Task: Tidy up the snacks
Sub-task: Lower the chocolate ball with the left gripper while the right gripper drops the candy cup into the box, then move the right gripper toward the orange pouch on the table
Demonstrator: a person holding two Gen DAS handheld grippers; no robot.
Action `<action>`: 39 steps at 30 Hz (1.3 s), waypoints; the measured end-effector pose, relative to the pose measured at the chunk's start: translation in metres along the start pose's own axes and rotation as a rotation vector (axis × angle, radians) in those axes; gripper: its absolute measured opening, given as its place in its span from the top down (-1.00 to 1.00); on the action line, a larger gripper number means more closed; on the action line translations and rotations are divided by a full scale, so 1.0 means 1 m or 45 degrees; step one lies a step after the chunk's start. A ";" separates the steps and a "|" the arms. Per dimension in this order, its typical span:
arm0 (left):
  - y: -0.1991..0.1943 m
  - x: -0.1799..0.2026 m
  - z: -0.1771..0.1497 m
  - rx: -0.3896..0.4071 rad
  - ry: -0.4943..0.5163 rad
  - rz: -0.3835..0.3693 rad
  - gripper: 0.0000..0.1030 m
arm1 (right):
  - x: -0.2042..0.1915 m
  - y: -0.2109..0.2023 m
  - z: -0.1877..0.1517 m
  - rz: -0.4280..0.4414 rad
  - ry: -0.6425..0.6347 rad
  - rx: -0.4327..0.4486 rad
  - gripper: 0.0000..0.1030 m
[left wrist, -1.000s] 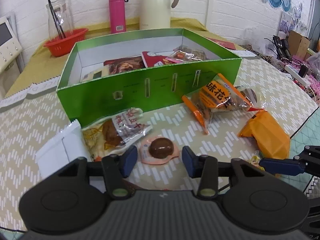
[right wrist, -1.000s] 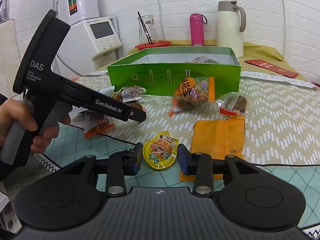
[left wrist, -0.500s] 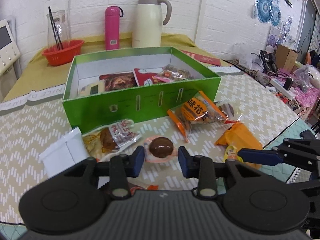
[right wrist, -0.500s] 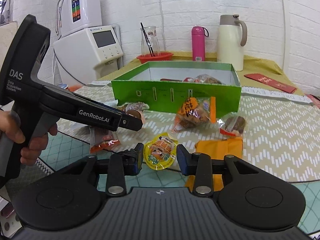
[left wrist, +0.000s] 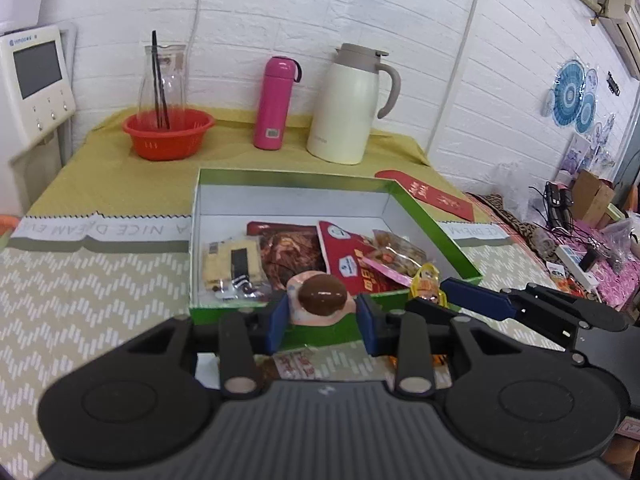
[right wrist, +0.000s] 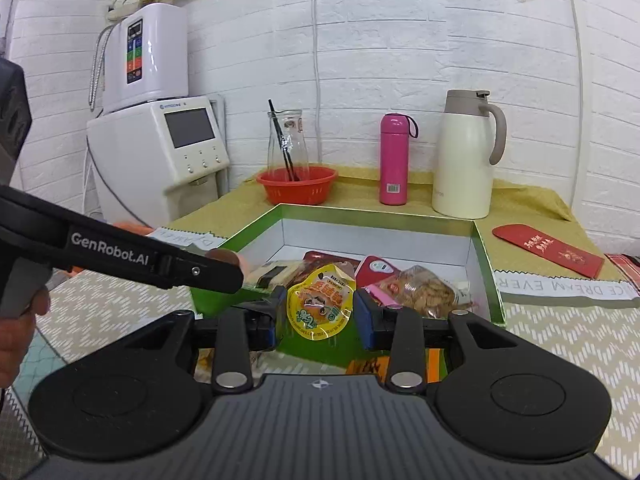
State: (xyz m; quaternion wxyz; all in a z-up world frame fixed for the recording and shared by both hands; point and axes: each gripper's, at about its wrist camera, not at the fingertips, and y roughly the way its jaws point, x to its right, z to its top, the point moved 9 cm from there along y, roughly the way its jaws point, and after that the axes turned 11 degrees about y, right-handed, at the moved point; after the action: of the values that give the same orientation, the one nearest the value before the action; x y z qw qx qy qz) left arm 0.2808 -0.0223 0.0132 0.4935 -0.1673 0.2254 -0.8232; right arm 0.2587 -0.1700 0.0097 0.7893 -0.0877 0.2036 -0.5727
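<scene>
My left gripper [left wrist: 322, 318] is shut on a pink pack with a brown egg [left wrist: 322, 294], held in the air at the near wall of the green box [left wrist: 436, 236]. In the right wrist view my right gripper [right wrist: 320, 316] is shut on a round yellow jelly cup [right wrist: 320, 304], also lifted at the box's near wall [right wrist: 486, 260]. Inside the box lie several snack packs, among them a red pouch [left wrist: 344, 252] and a clear bag of brown bits [right wrist: 424, 288]. The left gripper's black body [right wrist: 120, 256] crosses the right wrist view, held by a hand [right wrist: 16, 332].
Behind the box stand a red basket with a glass carafe [left wrist: 168, 132], a pink flask [left wrist: 276, 104] and a cream thermos jug [left wrist: 348, 104]. A red envelope [right wrist: 548, 248] lies right of the box. Loose snack packs [left wrist: 296, 362] stay on the cloth below the grippers.
Both grippers have lifted their snacks off the table and carried them forward to the green box. The left gripper's jaws closed a little on the egg pack.
</scene>
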 end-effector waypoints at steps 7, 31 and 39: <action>0.033 -0.023 0.017 -0.025 -0.053 0.034 0.33 | 0.012 0.043 0.008 -0.049 0.046 -0.021 -0.24; 0.024 -0.024 0.017 0.046 -0.020 0.169 -0.81 | 0.012 0.035 -0.003 -0.015 0.028 -0.008 -1.00; 0.004 -0.004 0.012 0.045 0.025 0.125 -0.81 | 0.005 0.008 -0.002 -0.007 0.013 0.011 -1.00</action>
State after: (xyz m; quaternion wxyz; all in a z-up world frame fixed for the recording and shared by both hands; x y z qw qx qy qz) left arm 0.2911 -0.0227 0.0211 0.5339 -0.1391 0.2238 -0.8034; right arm 0.2663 -0.1724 0.0039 0.7870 -0.0816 0.2050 -0.5762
